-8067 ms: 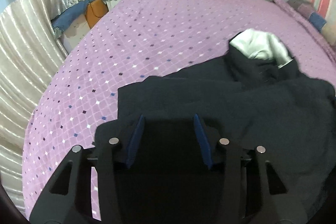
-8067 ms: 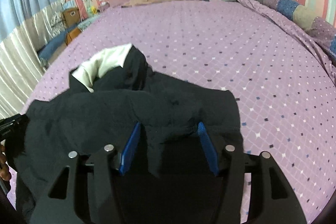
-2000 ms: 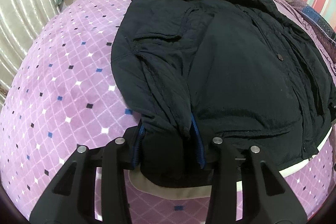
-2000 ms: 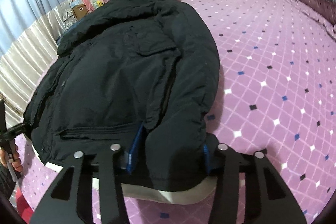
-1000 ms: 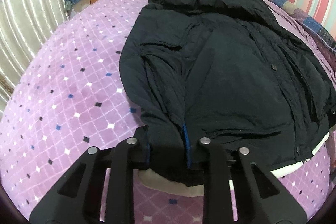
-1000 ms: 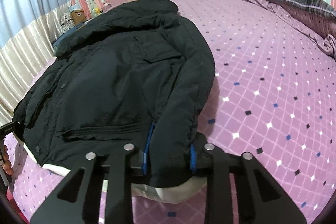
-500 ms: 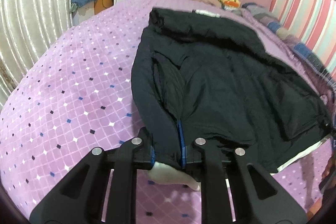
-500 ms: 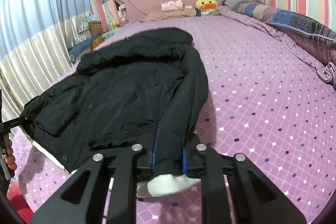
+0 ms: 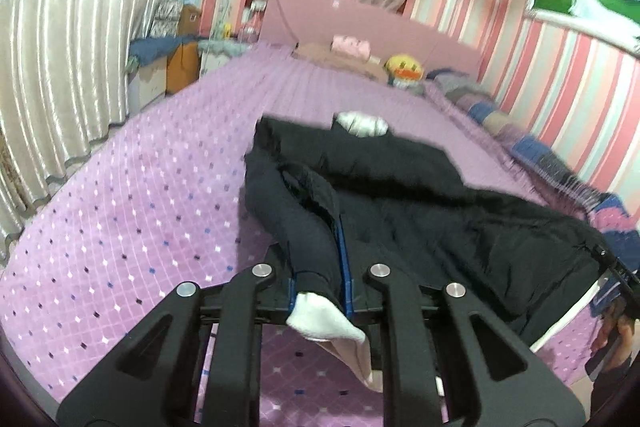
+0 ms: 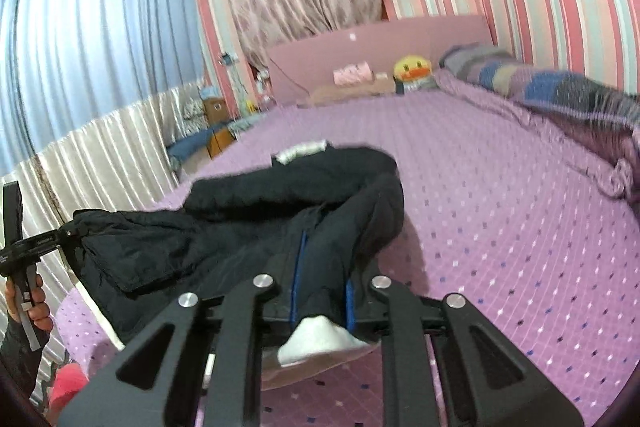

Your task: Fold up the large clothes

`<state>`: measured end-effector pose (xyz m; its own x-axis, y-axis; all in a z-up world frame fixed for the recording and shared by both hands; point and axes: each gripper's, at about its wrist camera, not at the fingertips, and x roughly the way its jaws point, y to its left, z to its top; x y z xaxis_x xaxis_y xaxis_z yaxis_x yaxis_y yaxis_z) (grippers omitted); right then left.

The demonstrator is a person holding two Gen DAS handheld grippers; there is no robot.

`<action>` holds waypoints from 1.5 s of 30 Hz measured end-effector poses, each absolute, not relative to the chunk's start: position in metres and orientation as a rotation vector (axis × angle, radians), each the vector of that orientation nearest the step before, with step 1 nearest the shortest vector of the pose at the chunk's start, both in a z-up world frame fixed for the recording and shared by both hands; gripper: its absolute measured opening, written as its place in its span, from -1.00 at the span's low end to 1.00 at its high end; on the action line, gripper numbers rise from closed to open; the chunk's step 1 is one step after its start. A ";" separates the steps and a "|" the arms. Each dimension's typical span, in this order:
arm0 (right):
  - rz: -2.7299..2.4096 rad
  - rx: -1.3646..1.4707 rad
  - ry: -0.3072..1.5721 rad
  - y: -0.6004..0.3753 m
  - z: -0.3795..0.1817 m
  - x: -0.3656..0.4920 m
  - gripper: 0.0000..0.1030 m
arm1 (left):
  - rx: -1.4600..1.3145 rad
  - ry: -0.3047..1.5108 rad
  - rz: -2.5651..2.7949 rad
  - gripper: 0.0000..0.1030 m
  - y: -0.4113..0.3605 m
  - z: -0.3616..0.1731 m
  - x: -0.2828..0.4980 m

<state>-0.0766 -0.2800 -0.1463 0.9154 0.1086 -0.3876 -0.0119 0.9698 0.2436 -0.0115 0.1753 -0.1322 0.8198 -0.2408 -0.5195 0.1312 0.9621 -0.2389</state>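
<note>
A large black jacket [image 9: 400,195] with a white lining lies lengthwise on the purple bed [image 9: 140,207], its collar [image 9: 360,123] at the far end. Its near hem is lifted off the bed. My left gripper [image 9: 320,283] is shut on one hem corner, and white lining [image 9: 324,319] hangs out below the jaws. My right gripper [image 10: 320,291] is shut on the other corner of the jacket [image 10: 248,227], again with lining [image 10: 316,341] hanging out. Each gripper shows at the other view's edge, the right gripper [image 9: 612,267] and the left gripper [image 10: 60,239], both holding the stretched hem.
A yellow duck plush [image 9: 404,69] and a folded pink cloth [image 9: 350,47] lie by the pink headboard. A patchwork quilt [image 10: 560,95] runs along the bed's right side. Boxes and a bedside stand [image 9: 182,67] sit left of the bed. A person's hand [image 10: 32,303] grips the left tool.
Both grippers have risen with the hem, which now hangs off the bed with the jacket's lower part. Both views have tilted up toward the headboard and walls. The jaws have narrowed on the cloth.
</note>
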 end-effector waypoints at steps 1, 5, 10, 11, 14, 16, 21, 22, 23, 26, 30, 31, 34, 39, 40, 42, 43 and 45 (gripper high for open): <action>0.070 0.243 0.384 -0.280 -0.134 -0.083 -0.70 | -0.196 0.549 -0.203 -0.73 0.179 -0.119 -0.019; 0.052 0.232 0.337 -0.285 -0.109 -0.082 -0.70 | -0.191 0.487 -0.201 -0.72 0.191 -0.086 -0.027; 0.001 0.288 0.364 -0.299 -0.115 -0.049 -0.70 | -0.193 0.534 -0.142 -0.70 0.196 -0.089 0.010; -0.006 0.292 0.378 -0.301 -0.117 -0.038 -0.70 | -0.199 0.547 -0.136 -0.70 0.197 -0.090 0.018; -0.021 0.291 0.393 -0.304 -0.120 -0.010 -0.70 | -0.159 0.562 -0.113 -0.67 0.189 -0.091 0.044; -0.040 0.291 0.402 -0.306 -0.121 0.007 -0.70 | -0.134 0.553 -0.108 -0.65 0.185 -0.087 0.059; -0.044 0.356 0.407 -0.321 -0.126 0.049 -0.70 | -0.116 0.545 -0.094 -0.60 0.165 -0.082 0.106; -0.050 0.360 0.409 -0.324 -0.127 0.061 -0.70 | -0.115 0.542 -0.086 -0.60 0.162 -0.082 0.118; -0.054 0.361 0.411 -0.325 -0.127 0.069 -0.70 | -0.115 0.542 -0.077 -0.60 0.159 -0.081 0.129; -0.059 0.373 0.415 -0.330 -0.127 0.104 -0.70 | -0.105 0.541 -0.060 -0.60 0.144 -0.081 0.162; -0.062 0.396 0.421 -0.335 -0.125 0.149 -0.70 | -0.089 0.554 -0.011 -0.60 0.131 -0.079 0.201; -0.065 0.396 0.419 -0.334 -0.122 0.156 -0.70 | -0.093 0.560 -0.006 -0.60 0.130 -0.076 0.212; -0.074 0.375 0.401 -0.337 -0.109 0.185 -0.70 | -0.119 0.551 -0.011 -0.60 0.130 -0.061 0.240; -0.089 0.336 0.416 -0.339 -0.109 0.238 -0.70 | -0.095 0.554 0.000 -0.57 0.128 -0.061 0.284; -0.093 0.327 0.435 -0.340 -0.115 0.251 -0.70 | -0.085 0.566 0.006 -0.57 0.127 -0.067 0.294; -0.106 0.316 0.472 -0.341 -0.131 0.274 -0.70 | -0.073 0.587 0.021 -0.57 0.126 -0.080 0.310; -0.112 0.315 0.491 -0.344 -0.136 0.284 -0.70 | -0.069 0.609 0.033 -0.57 0.126 -0.090 0.322; -0.125 0.321 0.525 -0.348 -0.152 0.300 -0.69 | -0.050 0.645 0.040 -0.56 0.127 -0.107 0.338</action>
